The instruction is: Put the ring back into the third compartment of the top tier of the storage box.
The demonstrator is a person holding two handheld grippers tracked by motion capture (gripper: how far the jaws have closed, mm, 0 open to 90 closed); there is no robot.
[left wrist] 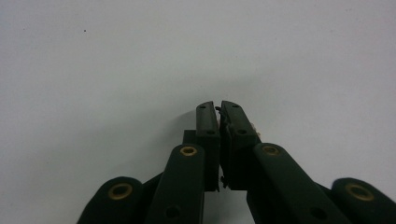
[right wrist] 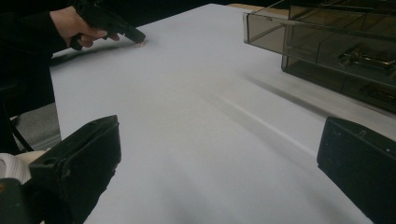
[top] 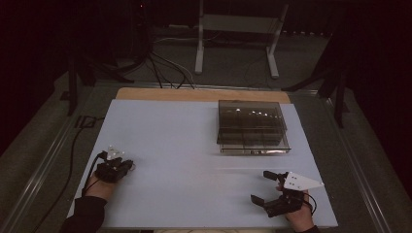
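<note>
My left gripper [top: 130,166] rests low over the white table [top: 184,160] at the near left. In the left gripper view its jaws [left wrist: 218,105] are pressed together, and a small pale object [left wrist: 253,126] peeks out beside the right jaw, against the table. The right gripper view shows that left gripper [right wrist: 135,35] far off with the same pale bit [right wrist: 139,45] at its tip. My right gripper [top: 260,186] is at the near right, wide open with nothing between its jaws [right wrist: 217,158].
A smoky transparent compartment box [top: 252,127] stands at the far right of the table; brass-coloured parts [right wrist: 364,58] lie in one compartment. Cables and a white frame stand on the floor beyond the table.
</note>
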